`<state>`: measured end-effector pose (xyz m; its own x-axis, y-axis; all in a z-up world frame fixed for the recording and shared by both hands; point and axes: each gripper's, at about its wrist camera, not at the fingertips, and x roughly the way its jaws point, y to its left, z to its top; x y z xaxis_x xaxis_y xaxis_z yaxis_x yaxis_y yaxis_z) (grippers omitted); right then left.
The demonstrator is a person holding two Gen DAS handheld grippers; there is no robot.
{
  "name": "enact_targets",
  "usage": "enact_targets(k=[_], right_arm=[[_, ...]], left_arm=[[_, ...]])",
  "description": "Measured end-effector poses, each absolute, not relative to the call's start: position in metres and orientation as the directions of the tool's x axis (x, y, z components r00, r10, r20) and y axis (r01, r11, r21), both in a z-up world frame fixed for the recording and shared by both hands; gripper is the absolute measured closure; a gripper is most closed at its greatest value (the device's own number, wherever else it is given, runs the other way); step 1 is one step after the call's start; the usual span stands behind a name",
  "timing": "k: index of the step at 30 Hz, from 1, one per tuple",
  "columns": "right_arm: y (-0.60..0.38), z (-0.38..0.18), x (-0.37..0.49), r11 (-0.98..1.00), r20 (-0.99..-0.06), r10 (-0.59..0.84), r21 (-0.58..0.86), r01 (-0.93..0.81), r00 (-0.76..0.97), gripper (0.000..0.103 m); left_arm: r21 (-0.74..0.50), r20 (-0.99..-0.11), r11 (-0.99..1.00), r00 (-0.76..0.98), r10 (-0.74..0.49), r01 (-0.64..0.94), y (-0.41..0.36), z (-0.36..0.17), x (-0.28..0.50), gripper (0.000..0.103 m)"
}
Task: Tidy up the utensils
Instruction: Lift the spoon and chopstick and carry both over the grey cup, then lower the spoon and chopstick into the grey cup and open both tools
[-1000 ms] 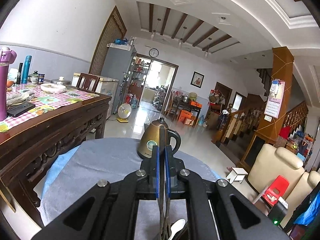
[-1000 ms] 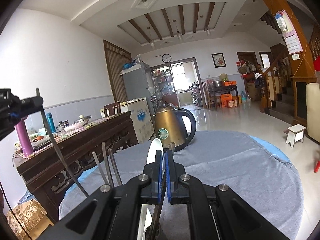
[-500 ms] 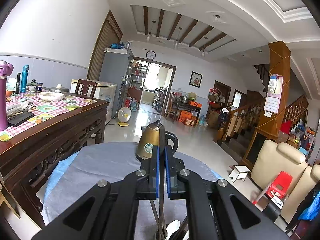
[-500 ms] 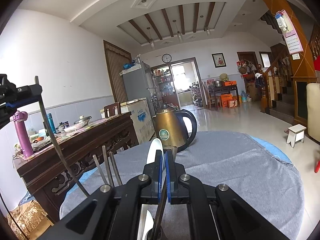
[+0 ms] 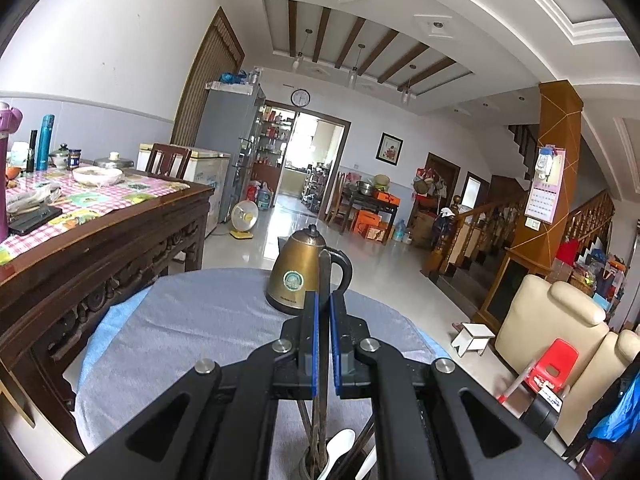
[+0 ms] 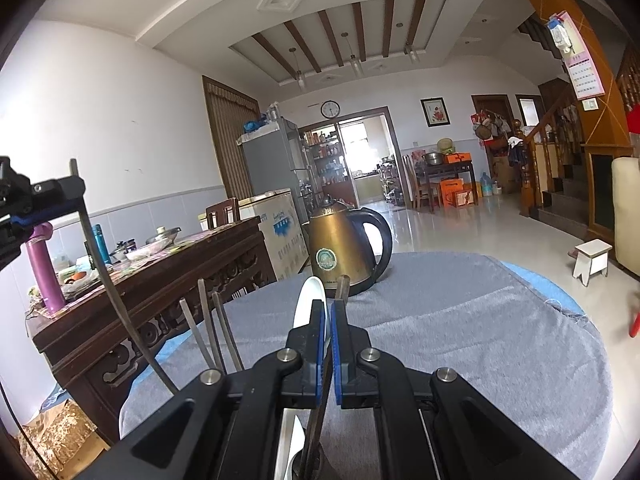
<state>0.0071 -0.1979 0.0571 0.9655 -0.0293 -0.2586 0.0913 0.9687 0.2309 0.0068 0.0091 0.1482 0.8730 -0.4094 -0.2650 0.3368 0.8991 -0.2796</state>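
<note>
At the far left of the right wrist view, the left gripper [image 6: 74, 192] pinches a thin metal chopstick [image 6: 116, 292], which slants down to the lower centre. Just right of it, three more chopsticks [image 6: 212, 332] stand up behind the black gripper body. In the bottom centre, the right gripper [image 6: 328, 320] is clamped on another dark chopstick [image 6: 320, 408], with a white spoon [image 6: 310, 300] rising just left of its pads. Beyond them a brass kettle [image 6: 340, 248] sits on the grey cloth [image 6: 480, 320].

In the left wrist view, the carved wooden table [image 5: 100, 256] fills the left side. At bottom centre the held chopstick passes between the blue pads down into a utensil holder [image 5: 312, 464], where a white spoon also stands.
</note>
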Motion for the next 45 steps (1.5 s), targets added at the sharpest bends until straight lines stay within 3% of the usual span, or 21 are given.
enact_targets(k=[45], right_arm=[[-0.193, 0.044, -0.004, 0.973, -0.291, -0.04, 0.208, 0.104, 0.956, 0.099]], left_arm=[[-0.318, -0.395, 0.887, 0.804, -0.444, 0.334, 0.009, 0.104, 0.019, 0.098]])
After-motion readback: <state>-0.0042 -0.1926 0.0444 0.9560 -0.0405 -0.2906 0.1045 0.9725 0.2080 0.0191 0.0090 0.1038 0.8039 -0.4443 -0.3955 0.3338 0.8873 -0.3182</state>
